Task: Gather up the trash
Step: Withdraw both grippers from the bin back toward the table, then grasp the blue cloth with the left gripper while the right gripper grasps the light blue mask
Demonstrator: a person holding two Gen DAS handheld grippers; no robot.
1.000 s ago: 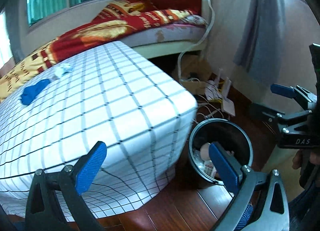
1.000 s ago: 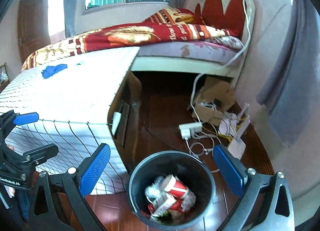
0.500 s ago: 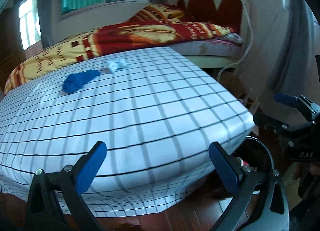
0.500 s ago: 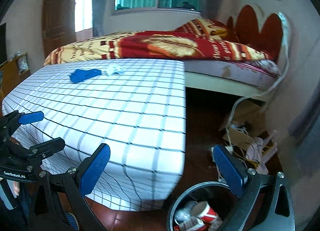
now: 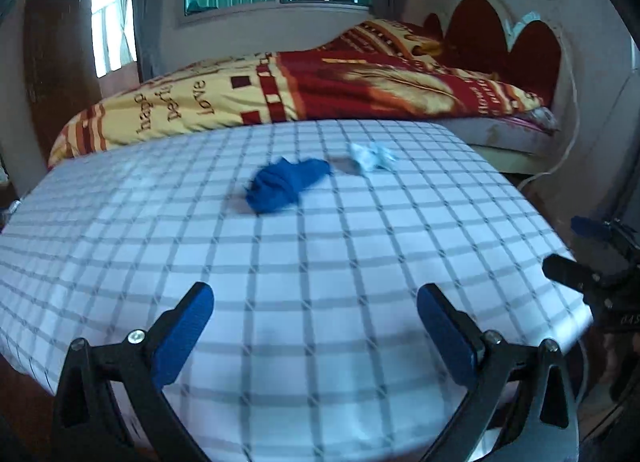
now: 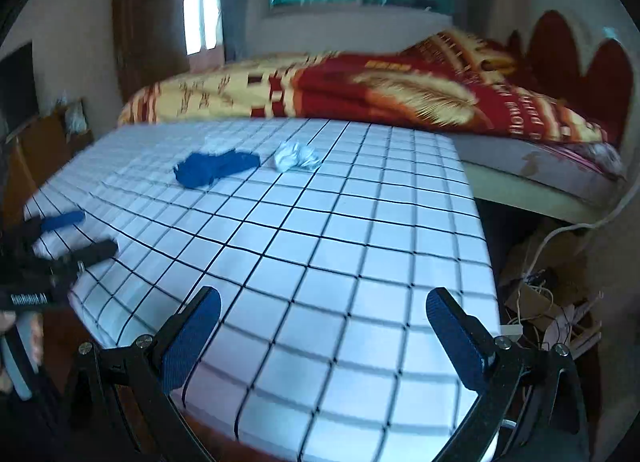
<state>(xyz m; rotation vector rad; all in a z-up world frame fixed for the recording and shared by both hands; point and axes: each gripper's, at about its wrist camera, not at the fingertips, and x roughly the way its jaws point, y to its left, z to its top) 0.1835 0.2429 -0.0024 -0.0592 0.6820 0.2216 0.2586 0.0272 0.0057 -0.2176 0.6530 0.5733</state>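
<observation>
A crumpled blue piece of trash (image 5: 287, 185) lies on the table with the white checked cloth (image 5: 320, 302), far side of the middle; it also shows in the right wrist view (image 6: 216, 168). A crumpled white wad (image 5: 370, 157) lies just right of it, also in the right wrist view (image 6: 297, 157). My left gripper (image 5: 316, 332) is open and empty above the near table edge. My right gripper (image 6: 324, 336) is open and empty above the near right part of the table. The trash bin is out of view.
A bed with a red and yellow blanket (image 5: 320, 90) stands behind the table. Cables and cardboard (image 6: 548, 294) lie on the floor to the table's right. A dark cabinet (image 6: 44, 142) stands at the left wall.
Both grippers have risen and swung left from the black bin by the table's corner to face the tabletop. The bin has left both views. Both stay open.
</observation>
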